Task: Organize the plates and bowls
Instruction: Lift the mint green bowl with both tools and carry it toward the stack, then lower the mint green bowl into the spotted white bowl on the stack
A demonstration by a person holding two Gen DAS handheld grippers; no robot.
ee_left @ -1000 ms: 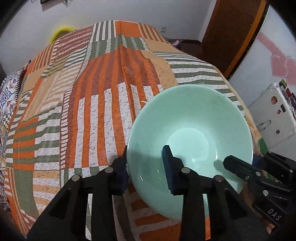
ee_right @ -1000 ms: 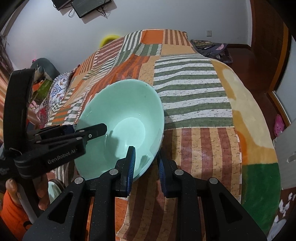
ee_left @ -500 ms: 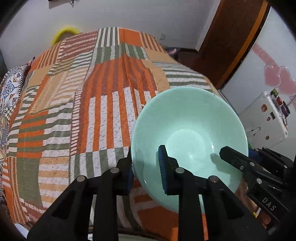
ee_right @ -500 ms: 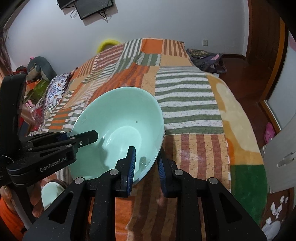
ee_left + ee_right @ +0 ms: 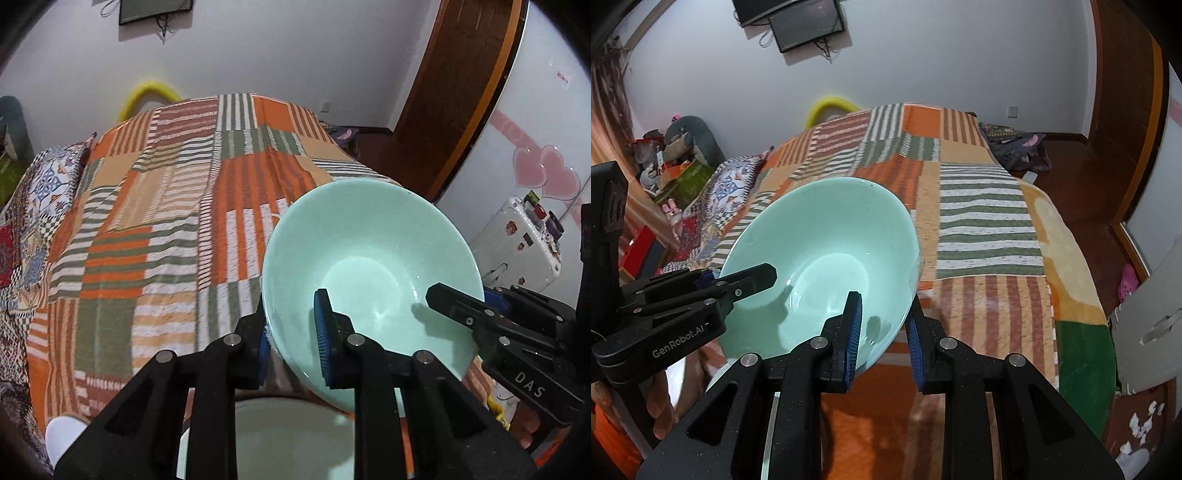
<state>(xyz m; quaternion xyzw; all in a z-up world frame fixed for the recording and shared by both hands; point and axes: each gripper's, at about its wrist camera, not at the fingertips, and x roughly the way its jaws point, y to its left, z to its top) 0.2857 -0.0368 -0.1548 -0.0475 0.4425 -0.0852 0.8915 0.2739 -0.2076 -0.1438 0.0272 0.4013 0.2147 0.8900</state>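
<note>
A large mint-green bowl [image 5: 369, 258] is held in the air above the bed by both grippers. My left gripper [image 5: 291, 332] is shut on the bowl's near-left rim, one blue pad inside and one outside. My right gripper [image 5: 882, 332] is shut on the bowl [image 5: 827, 266] at its near-right rim, and it also shows in the left wrist view [image 5: 480, 321]. The left gripper shows at the left of the right wrist view [image 5: 738, 280]. A second pale dish [image 5: 280, 439] lies below the bowl, mostly hidden by the fingers.
A patchwork striped blanket [image 5: 166, 229] covers the bed [image 5: 990, 236]. A white suitcase [image 5: 517, 247] stands at the right, beside a wooden door [image 5: 454, 92]. Clutter and a grey plush toy [image 5: 690, 136] sit at the far left. A yellow ring [image 5: 831, 105] lies beyond the bed.
Both grippers have lifted the bowl and drawn it back toward the near edge of the bed. The pale dish below has come into view. The grips have not changed.
</note>
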